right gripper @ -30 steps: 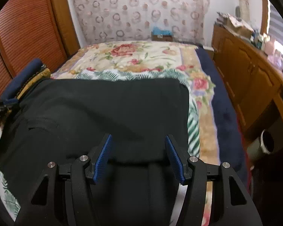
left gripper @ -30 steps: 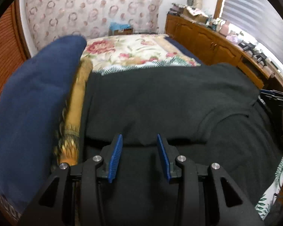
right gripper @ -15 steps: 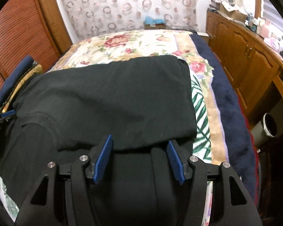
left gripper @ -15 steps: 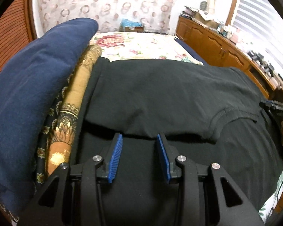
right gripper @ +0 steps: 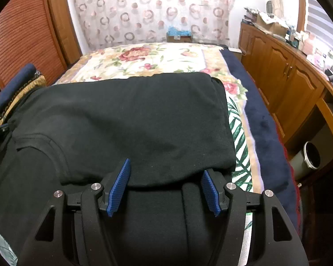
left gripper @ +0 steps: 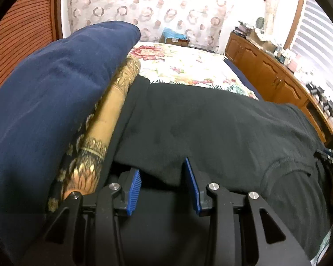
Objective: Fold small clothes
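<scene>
A black shirt (right gripper: 126, 119) lies across the near end of the bed (right gripper: 157, 62), its far part doubled toward the near edge. Both the left gripper (left gripper: 163, 185) and the right gripper (right gripper: 164, 186) stand spread over that folded hem, seemingly gripping nothing. Uneven pinches could skew the next fold.

This is a bedroom in a home. A big bed (right gripper: 157, 62) with a flowery cover fills the middle. A curtain (right gripper: 153, 11) with ring shapes hangs behind it. Brown wooden cupboards (right gripper: 284, 75) stand along the right side, with boxes and small stuff (right gripper: 275, 25) piled on top. A window blind (left gripper: 322, 33) lets in light. A brown slatted door (right gripper: 17, 44) is on the left. A blue pillow (left gripper: 55, 93) lies on the bed.
</scene>
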